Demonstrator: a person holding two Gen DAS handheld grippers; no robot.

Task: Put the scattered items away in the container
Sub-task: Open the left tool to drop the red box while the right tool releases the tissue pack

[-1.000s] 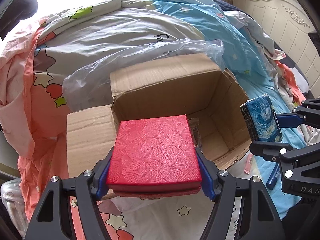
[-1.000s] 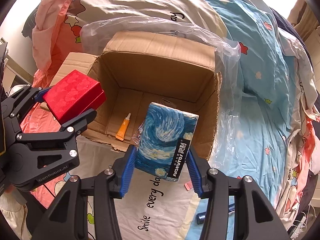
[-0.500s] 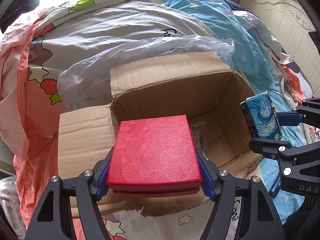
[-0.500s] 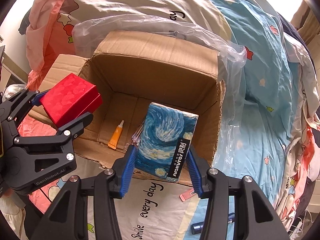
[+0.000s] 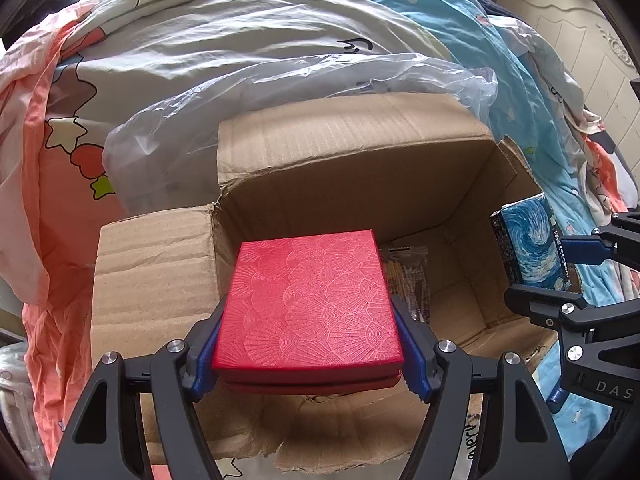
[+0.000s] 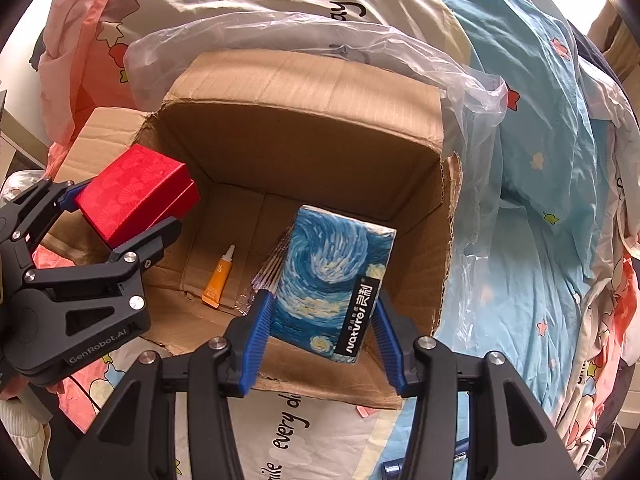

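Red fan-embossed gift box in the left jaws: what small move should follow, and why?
Probably lower it a little further, then open the jaws. The red fan-embossed gift box hangs over the open brown cardboard box, clamped in the left gripper, with bare floor showing beside the orange tube.

The open cardboard box [image 6: 304,120] lies below both grippers, its mouth clear. On its floor, an orange tube [image 6: 218,280] lies ahead of the left gripper [image 6: 120,216], a cellophane packet [image 5: 408,280] under the right gripper [image 6: 320,320]. A plastic bag [image 6: 472,92] crowds the far rim.
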